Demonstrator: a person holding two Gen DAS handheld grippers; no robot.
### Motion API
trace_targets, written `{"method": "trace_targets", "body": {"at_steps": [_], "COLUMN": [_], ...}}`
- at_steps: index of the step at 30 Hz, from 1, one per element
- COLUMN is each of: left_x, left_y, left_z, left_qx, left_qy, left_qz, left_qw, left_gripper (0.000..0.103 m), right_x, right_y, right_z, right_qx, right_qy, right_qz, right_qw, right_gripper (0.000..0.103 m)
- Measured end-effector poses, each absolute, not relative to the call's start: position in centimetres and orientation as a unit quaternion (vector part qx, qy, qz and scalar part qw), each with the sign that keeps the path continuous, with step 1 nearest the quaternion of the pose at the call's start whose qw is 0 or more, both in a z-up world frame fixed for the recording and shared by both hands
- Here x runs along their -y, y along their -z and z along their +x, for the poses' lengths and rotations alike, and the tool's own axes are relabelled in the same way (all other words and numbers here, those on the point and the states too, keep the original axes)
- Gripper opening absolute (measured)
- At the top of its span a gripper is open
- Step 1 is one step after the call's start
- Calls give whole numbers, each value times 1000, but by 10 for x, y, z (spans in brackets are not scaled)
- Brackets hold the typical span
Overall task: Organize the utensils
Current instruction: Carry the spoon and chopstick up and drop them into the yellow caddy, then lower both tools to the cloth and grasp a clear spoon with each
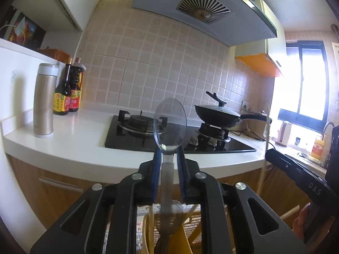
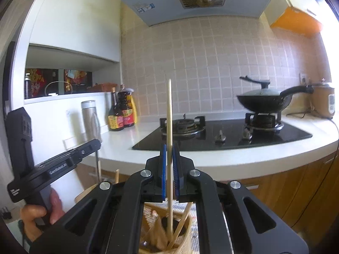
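A clear plastic spoon [image 1: 169, 124] stands upright, bowl up, between the blue pads of my left gripper [image 1: 168, 150]. Narrow gaps show on both sides of its handle, so the gripper is open. The handle runs down into a woven utensil holder [image 1: 191, 226] below. My right gripper [image 2: 169, 148] is shut on a pale wooden chopstick [image 2: 169, 110] that stands upright. The chopstick's lower end rests inside the woven holder [image 2: 184, 240], among several other chopsticks and spoons.
Ahead runs a white counter [image 1: 80, 139] with a black gas hob [image 2: 222, 135]. A lidded wok [image 2: 262, 101] sits on the right burner. A steel flask [image 1: 44, 99] and sauce bottles [image 1: 67, 89] stand at the left, a rice cooker [image 2: 324, 99] far right.
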State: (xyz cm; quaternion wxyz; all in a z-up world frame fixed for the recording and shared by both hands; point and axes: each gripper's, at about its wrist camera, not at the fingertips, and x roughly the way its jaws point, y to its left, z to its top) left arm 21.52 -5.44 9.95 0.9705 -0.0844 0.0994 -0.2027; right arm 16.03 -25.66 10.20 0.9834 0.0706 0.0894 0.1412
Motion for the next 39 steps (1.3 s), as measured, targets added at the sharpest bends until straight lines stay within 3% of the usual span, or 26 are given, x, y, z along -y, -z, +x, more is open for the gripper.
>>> {"method": "trace_targets", "body": {"at_steps": [3, 5, 7, 15, 21, 28, 39], "left_x": [49, 46, 39, 22, 30, 40, 55], "left_y": [-102, -105, -109, -127, -84, 0, 44], "left_z": [207, 201, 193, 142, 117, 118, 131], "left_qx": [-99, -101, -106, -173, -292, -412, -455], "left_qy": [209, 213, 222, 250, 235, 230, 212], "left_qz": [-88, -91, -99, -104, -66, -76, -63], "left_qw": [969, 968, 964, 947, 925, 878, 862], "left_gripper": [39, 42, 48, 59, 59, 54, 46], "right_x": [260, 261, 262, 244, 225, 204, 166], "right_y": [-103, -106, -110, -125, -89, 2, 52], "right_z": [153, 146, 135, 85, 63, 59, 48], "right_qx": [-99, -103, -106, -183, -306, -438, -480], "right_qy": [-149, -148, -151, -164, -149, -163, -167], "right_qz": [80, 82, 85, 55, 64, 111, 83], "right_qw": [981, 980, 979, 968, 938, 877, 858], "right_gripper": [20, 40, 47, 47, 47, 34, 27]}}
